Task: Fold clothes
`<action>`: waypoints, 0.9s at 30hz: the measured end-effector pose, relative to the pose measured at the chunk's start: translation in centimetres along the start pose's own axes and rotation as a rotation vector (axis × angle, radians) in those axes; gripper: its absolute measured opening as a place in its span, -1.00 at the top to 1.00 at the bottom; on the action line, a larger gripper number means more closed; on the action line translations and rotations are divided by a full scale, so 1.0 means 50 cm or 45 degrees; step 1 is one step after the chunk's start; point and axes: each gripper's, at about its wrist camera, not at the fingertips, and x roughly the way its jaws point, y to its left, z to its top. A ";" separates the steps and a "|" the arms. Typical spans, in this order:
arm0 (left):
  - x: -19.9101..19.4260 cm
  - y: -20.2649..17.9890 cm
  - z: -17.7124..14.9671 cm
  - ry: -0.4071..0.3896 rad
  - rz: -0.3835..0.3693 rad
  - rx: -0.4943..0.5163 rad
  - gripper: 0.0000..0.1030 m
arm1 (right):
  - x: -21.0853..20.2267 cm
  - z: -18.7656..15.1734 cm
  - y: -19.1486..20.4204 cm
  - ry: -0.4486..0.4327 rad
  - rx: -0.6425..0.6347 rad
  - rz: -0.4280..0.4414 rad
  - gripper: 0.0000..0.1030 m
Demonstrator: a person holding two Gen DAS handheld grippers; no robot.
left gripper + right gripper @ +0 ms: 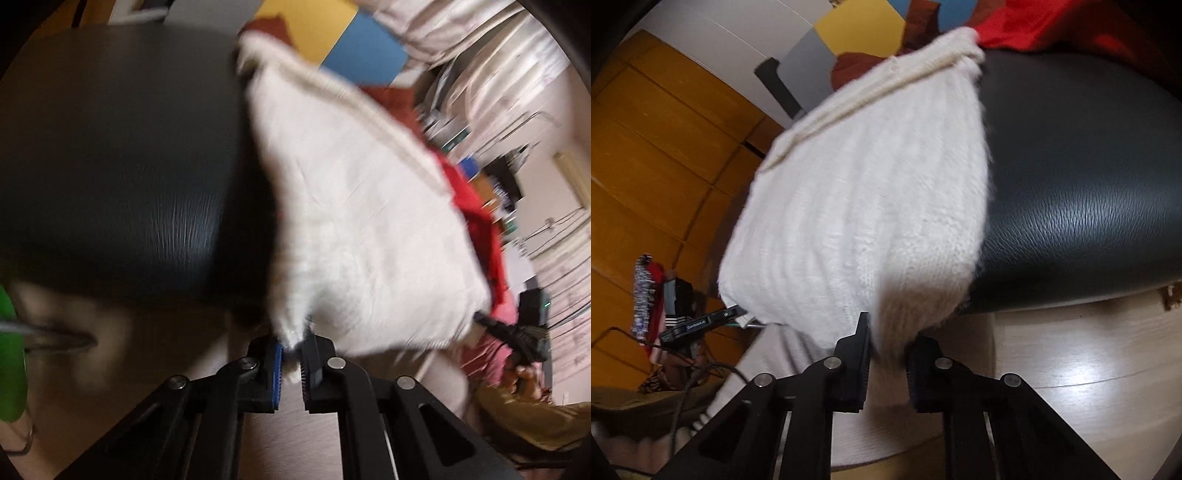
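The left gripper (291, 350) is pinching a near corner of the white knit garment (354, 221) between its narrowly parted fingers, the cloth bunching to a point at the pads. The right gripper (888, 354) is clamping the garment's near hem (886, 325), a thick fold of knit filling the gap between its jaws. From both grips the garment is stretching away over the black leather cushion (1089, 192), its ribbed band (886, 85) lying along the far edge and its right side crossing the cushion top. Beyond the far corner a red cloth (1015, 29) is lying on the cushion's back part. Most of the cushion to the right is lying bare, and below its near rim the pale wood floor (1071, 362) is showing open. No containers are visible; the left view is blurred.
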 end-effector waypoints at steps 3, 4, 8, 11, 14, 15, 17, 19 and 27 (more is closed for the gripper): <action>-0.063 -0.017 0.016 -0.116 -0.080 -0.009 0.89 | -0.033 0.009 0.008 -0.052 0.024 0.072 0.70; -0.082 -0.021 0.017 -0.149 -0.110 -0.011 0.89 | -0.046 0.014 0.009 -0.079 0.045 0.110 0.71; -0.148 -0.043 0.013 -0.249 -0.198 -0.013 0.89 | -0.086 0.029 0.027 -0.185 0.097 0.249 0.72; -0.189 -0.060 -0.001 -0.299 -0.256 -0.011 0.89 | -0.111 0.033 0.043 -0.240 0.103 0.321 0.76; -0.211 -0.078 -0.009 -0.323 -0.298 -0.005 0.90 | -0.131 0.024 0.062 -0.249 0.061 0.337 0.84; -0.218 -0.081 -0.010 -0.331 -0.313 -0.006 0.90 | -0.137 0.021 0.069 -0.250 0.043 0.340 0.84; -0.233 -0.081 -0.012 -0.340 -0.341 -0.011 0.90 | -0.150 0.013 0.081 -0.252 0.009 0.345 0.85; -0.250 -0.074 -0.014 -0.343 -0.366 -0.019 0.90 | -0.162 0.005 0.092 -0.252 -0.016 0.353 0.85; -0.330 -0.039 -0.036 -0.414 -0.508 -0.177 0.90 | -0.217 -0.038 0.081 -0.255 0.082 0.513 0.86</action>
